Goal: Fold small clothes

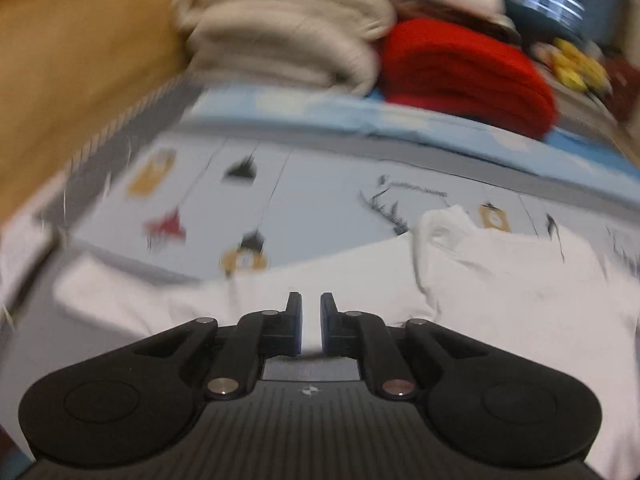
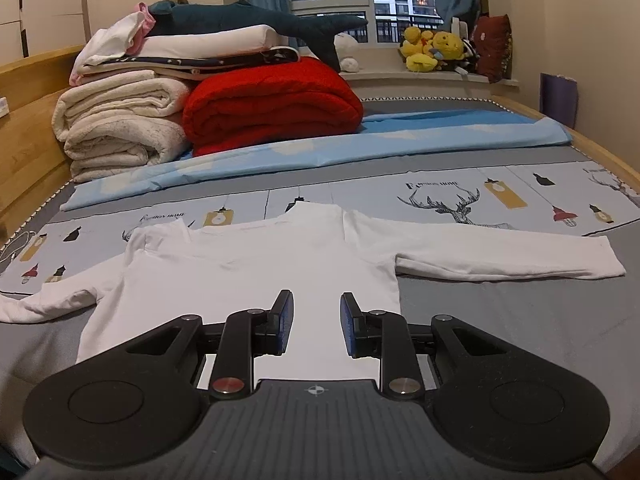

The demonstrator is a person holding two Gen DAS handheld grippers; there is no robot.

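A small white long-sleeved shirt (image 2: 256,264) lies flat on the bed, collar away from me, both sleeves spread out sideways. My right gripper (image 2: 316,312) is open and empty, hovering over the shirt's lower hem. In the blurred left wrist view the shirt (image 1: 500,276) lies below, its left sleeve (image 1: 120,300) stretched out to the left. My left gripper (image 1: 311,312) hovers over the shirt near that sleeve's root, its jaws narrowly apart with nothing between them.
The bed has a grey printed sheet (image 2: 500,204) and a light blue sheet (image 2: 400,136) behind. Folded cream blankets (image 2: 120,128) and a red blanket (image 2: 272,100) are stacked at the back left. A wooden bed frame (image 2: 28,120) runs along the left. Yellow plush toys (image 2: 432,50) sit on the windowsill.
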